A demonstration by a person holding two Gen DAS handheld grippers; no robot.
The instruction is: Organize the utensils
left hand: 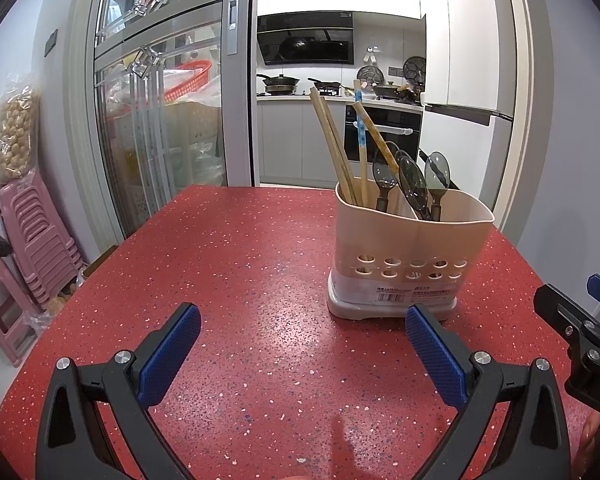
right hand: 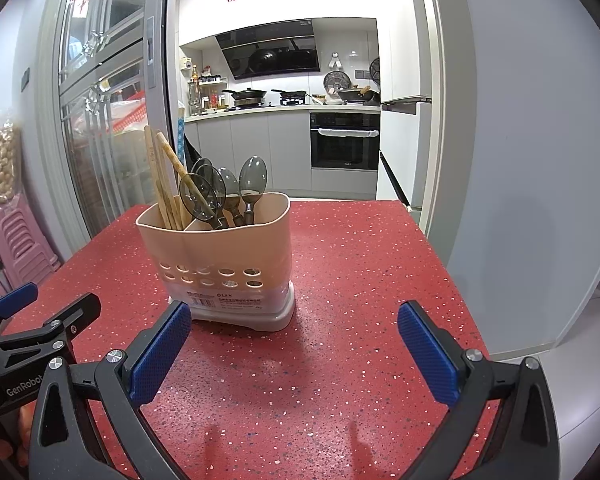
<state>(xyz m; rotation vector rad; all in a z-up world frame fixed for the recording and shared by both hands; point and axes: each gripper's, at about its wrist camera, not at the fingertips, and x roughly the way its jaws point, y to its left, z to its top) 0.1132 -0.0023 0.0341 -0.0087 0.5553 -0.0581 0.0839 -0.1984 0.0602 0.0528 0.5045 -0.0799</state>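
A beige two-compartment utensil holder point(left hand: 412, 248) stands on the red speckled table point(left hand: 236, 264). Wooden chopsticks point(left hand: 332, 148) stand in its left compartment and several dark translucent spoons point(left hand: 416, 180) in its right one. In the right wrist view the holder point(right hand: 224, 252) holds the chopsticks point(right hand: 162, 176) and spoons point(right hand: 228, 188) the same way. My left gripper point(left hand: 303, 324) is open and empty, just in front and left of the holder. My right gripper point(right hand: 294, 322) is open and empty, in front and right of the holder. Each gripper shows at the edge of the other's view.
Stacked pink stools point(left hand: 40, 240) and a bag of nuts point(left hand: 16, 136) stand left of the table by a glass sliding door point(left hand: 156, 112). The open kitchen doorway point(left hand: 340, 80) lies behind the table. A grey wall point(right hand: 532, 200) borders the table's right side.
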